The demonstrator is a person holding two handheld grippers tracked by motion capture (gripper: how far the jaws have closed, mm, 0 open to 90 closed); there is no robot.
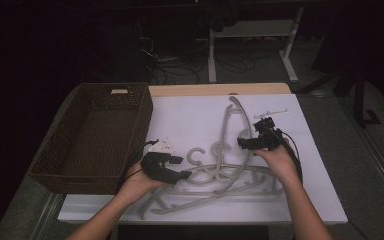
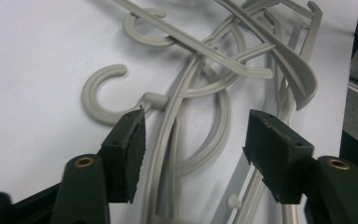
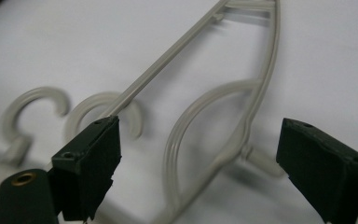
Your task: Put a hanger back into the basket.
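Nearest the camera, the left gripper [image 1: 180,167] and right gripper [image 1: 248,142] both gape wide, gripping nothing, over the tangled grey hangers [image 1: 220,172] on the white table [image 1: 190,117], so the wicker basket [image 1: 55,167] holds 0 hangers.

Basket [image 1: 96,136] on table [image 1: 190,117] at frame left; hangers [image 1: 220,175] piled lower centre, between my grippers.

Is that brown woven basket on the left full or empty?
Empty. In the high view the basket shows only its bare woven floor, and the grey hangers all lie in a tangle on the white table beside it.
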